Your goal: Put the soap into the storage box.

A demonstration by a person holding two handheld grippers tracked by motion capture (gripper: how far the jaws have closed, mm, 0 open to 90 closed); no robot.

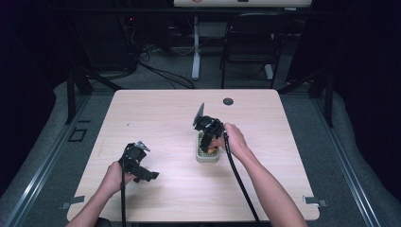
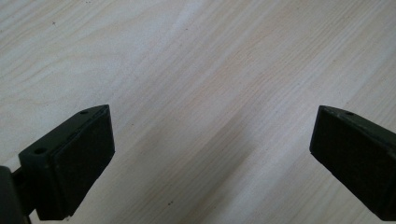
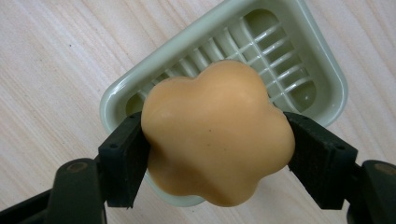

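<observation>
An orange flower-shaped soap bar (image 3: pixel 217 133) is clamped between the two black pads of my right gripper (image 3: pixel 217 149), which is shut on it. Directly beneath it sits a pale green soap dish (image 3: pixel 299 51) with a ribbed grid floor, and the soap hovers over the dish's near end. From above, the right gripper (image 1: pixel 208 137) points down over the dish (image 1: pixel 207 158) at the table's middle, with a bit of orange soap (image 1: pixel 211 150) showing. My left gripper (image 1: pixel 142 168) rests low at the table's left front, jaws wide open (image 2: pixel 212 158) over bare wood.
The light wooden table (image 1: pixel 165 118) has a round dark cable grommet (image 1: pixel 228 101) near its far edge. Behind the table stand a black chair (image 1: pixel 250 42) and a white desk leg (image 1: pixel 196 47). Black cables trail from both grippers toward the front edge.
</observation>
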